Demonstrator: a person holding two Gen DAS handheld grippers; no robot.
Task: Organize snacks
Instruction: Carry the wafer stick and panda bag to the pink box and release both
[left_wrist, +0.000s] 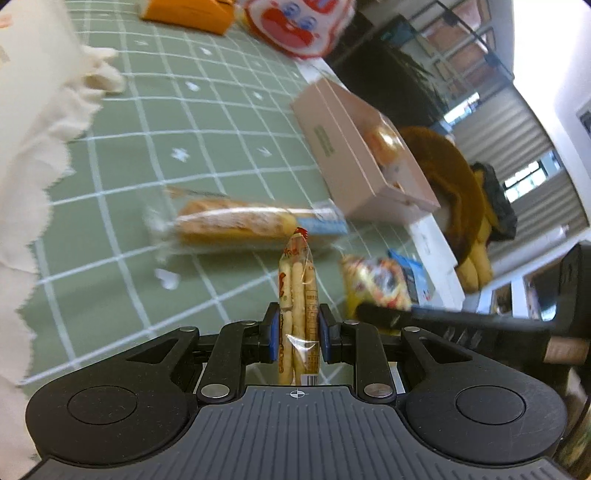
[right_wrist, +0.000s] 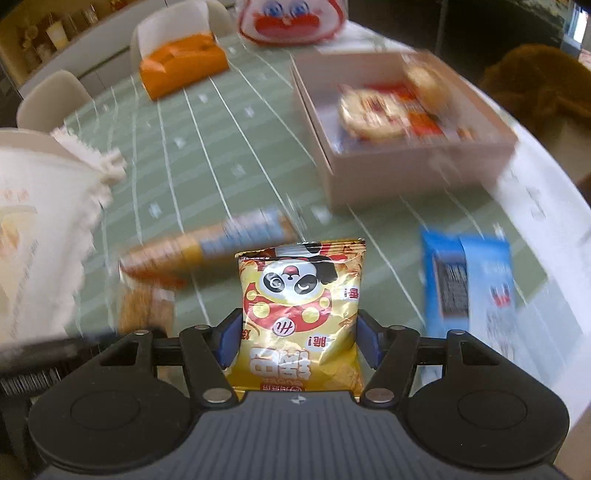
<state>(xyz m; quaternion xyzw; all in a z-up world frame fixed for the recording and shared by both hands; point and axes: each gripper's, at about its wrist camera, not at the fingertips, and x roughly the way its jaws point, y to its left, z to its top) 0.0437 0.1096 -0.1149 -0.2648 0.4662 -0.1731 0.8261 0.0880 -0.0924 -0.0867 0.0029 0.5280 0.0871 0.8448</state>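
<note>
- Nearest, the left gripper (left_wrist: 295, 334) is clenched on a slim clear packet of breadsticks (left_wrist: 298, 295), which stands upright between its blue pads, lifted off the table.
- Equally close, the right gripper (right_wrist: 297, 341) is clenched on a yellow panda chip bag (right_wrist: 301, 314), pinched at both side edges and pointing toward twelve o'clock.
- Just past both, a long wrapped biscuit roll (left_wrist: 240, 223) lies across the green checked tablecloth (left_wrist: 221, 122); a blue packet (right_wrist: 467, 275) lies at three o'clock in the right view.
- Farther off, at about one o'clock, sits the open pink box (right_wrist: 406, 177), with some snacks already inside. It looks like the likely destination.
- Farthest, an orange package (right_wrist: 183, 64) and a red-and-white clown-face bag (right_wrist: 291, 20) rest at the table's far end.
- To do this step well, I would carry each packet over the box rim, lower it into a bare patch, and release gently; the chip bag crushes easily.
- The right view looks down into the box and shows its contents; the left sees mainly its outer wall.
- Only the left view shows a brown plush toy (left_wrist: 458, 199) clearly, beyond the table edge.
- Both views are motion-blurred.
</note>
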